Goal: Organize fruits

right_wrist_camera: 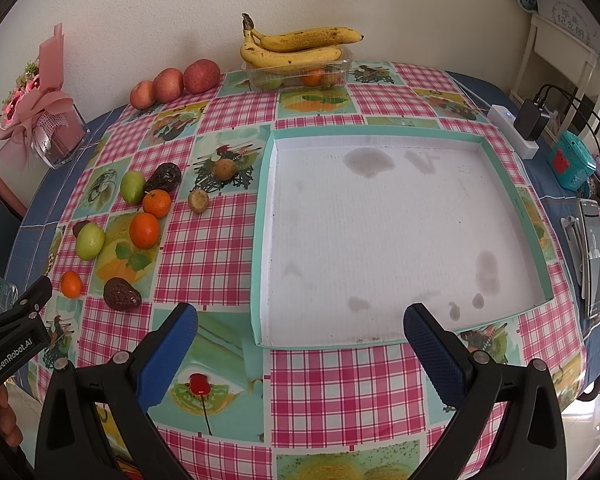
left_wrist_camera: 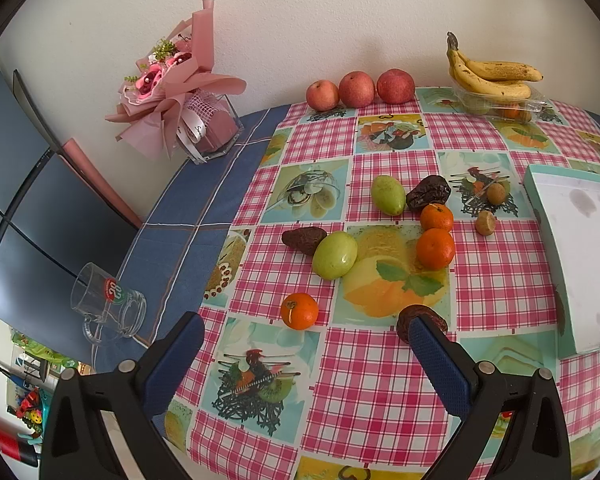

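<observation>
Loose fruit lies on the checked tablecloth: three oranges [left_wrist_camera: 435, 249], two green fruits [left_wrist_camera: 335, 255], dark wrinkled fruits [left_wrist_camera: 428, 193] and small brown ones [left_wrist_camera: 485, 222]. One orange [left_wrist_camera: 299, 311] lies just beyond my open, empty left gripper [left_wrist_camera: 306, 330]; a dark fruit [left_wrist_camera: 404, 322] touches its right finger. The same fruits show at the left of the right wrist view [right_wrist_camera: 144, 230]. A shallow white tray with a teal rim [right_wrist_camera: 396, 131] lies empty ahead of my open, empty right gripper [right_wrist_camera: 300, 320], which hovers at the tray's near edge.
Three apples [left_wrist_camera: 356, 89] and bananas on a clear plastic box [left_wrist_camera: 496, 76] stand by the back wall. A bouquet in a glass vase [left_wrist_camera: 180, 92] and a glass mug [left_wrist_camera: 108, 304] are at left. A charger [right_wrist_camera: 528, 124], teal box and phone [right_wrist_camera: 594, 256] lie right of the tray.
</observation>
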